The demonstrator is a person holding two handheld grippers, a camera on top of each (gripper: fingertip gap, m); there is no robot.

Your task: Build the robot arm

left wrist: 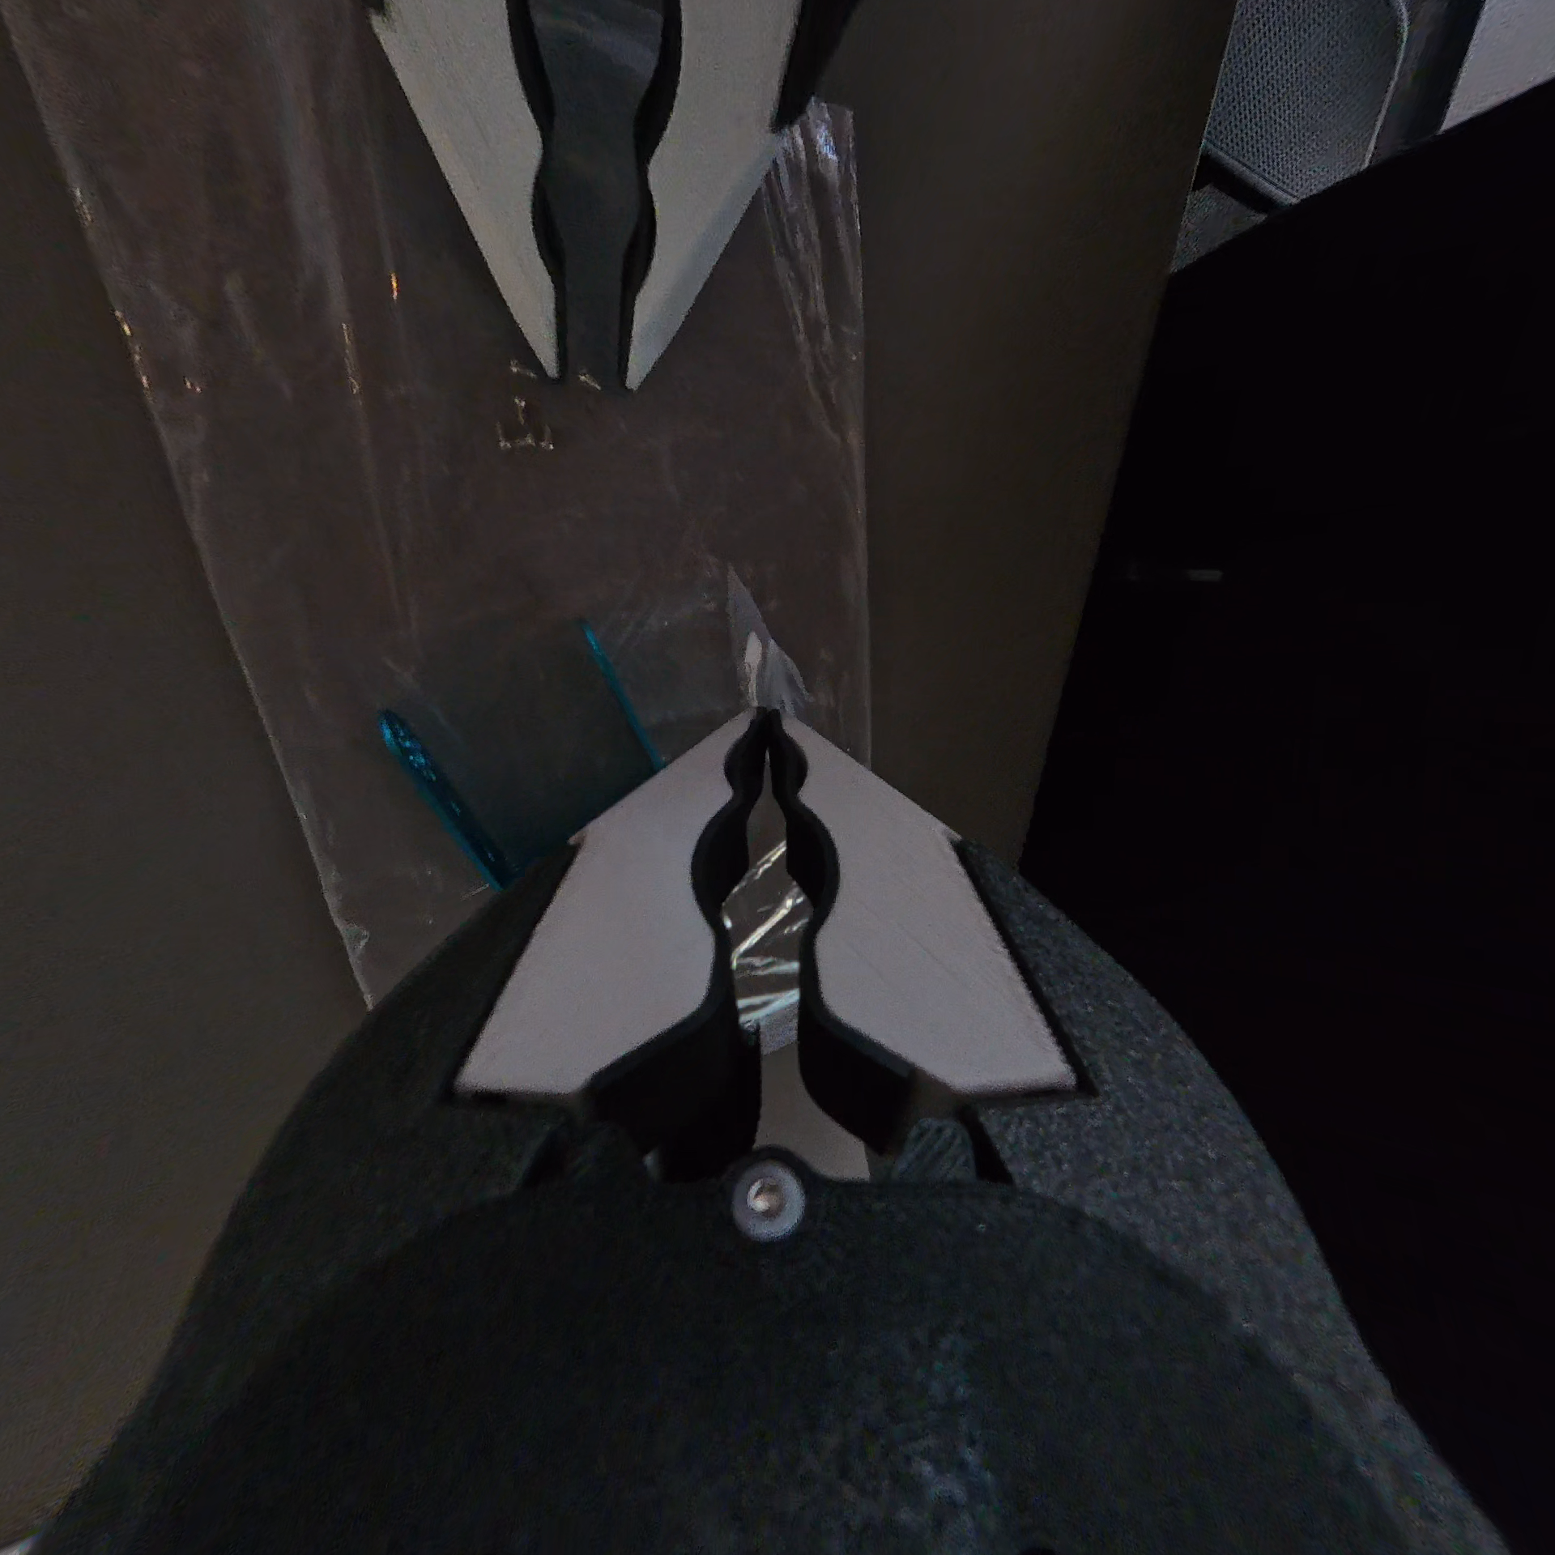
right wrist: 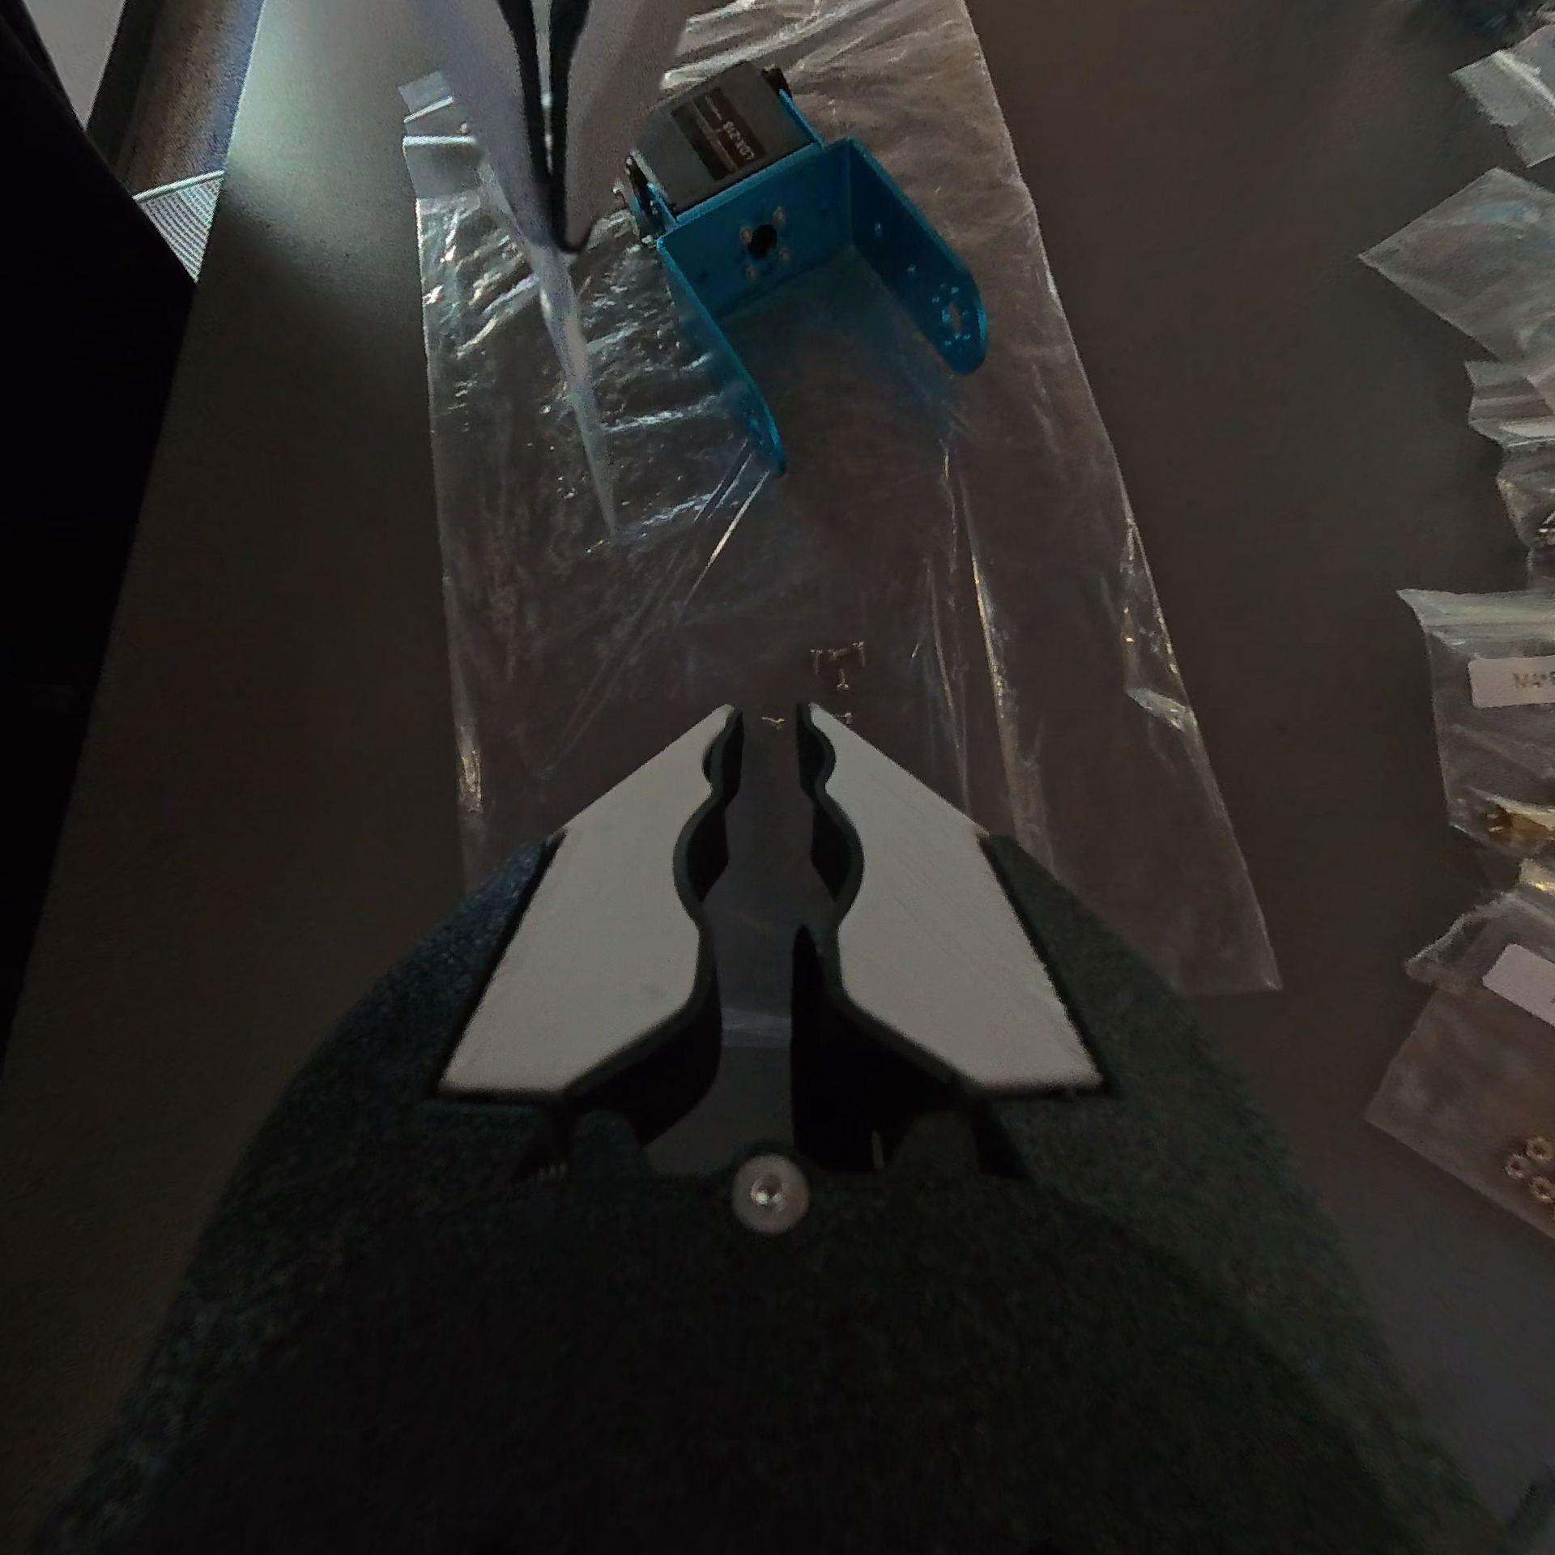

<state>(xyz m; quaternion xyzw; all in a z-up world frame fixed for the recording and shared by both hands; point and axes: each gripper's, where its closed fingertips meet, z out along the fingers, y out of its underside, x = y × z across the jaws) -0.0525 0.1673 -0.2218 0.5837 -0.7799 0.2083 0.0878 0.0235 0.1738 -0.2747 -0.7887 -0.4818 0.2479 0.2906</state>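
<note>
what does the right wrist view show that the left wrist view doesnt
Only the right wrist view shows the grey servo fixed to the blue bracket, the small screws on the clear plastic bag, and the small parts bags to the right. Only the left wrist view shows a dark block and the left tool shut on the bag's edge. Both show the bag, the bracket, the table and the open right tool.

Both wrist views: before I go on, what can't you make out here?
- Blue bracket, left wrist view: mostly hidden behind the left gripper, whose jaws are shut on the clear plastic bag.
- Small screws, right wrist view: too small to count; some sit behind the right gripper, jaws slightly apart.
- Small parts bags, right wrist view: cut off by the right edge.
</note>
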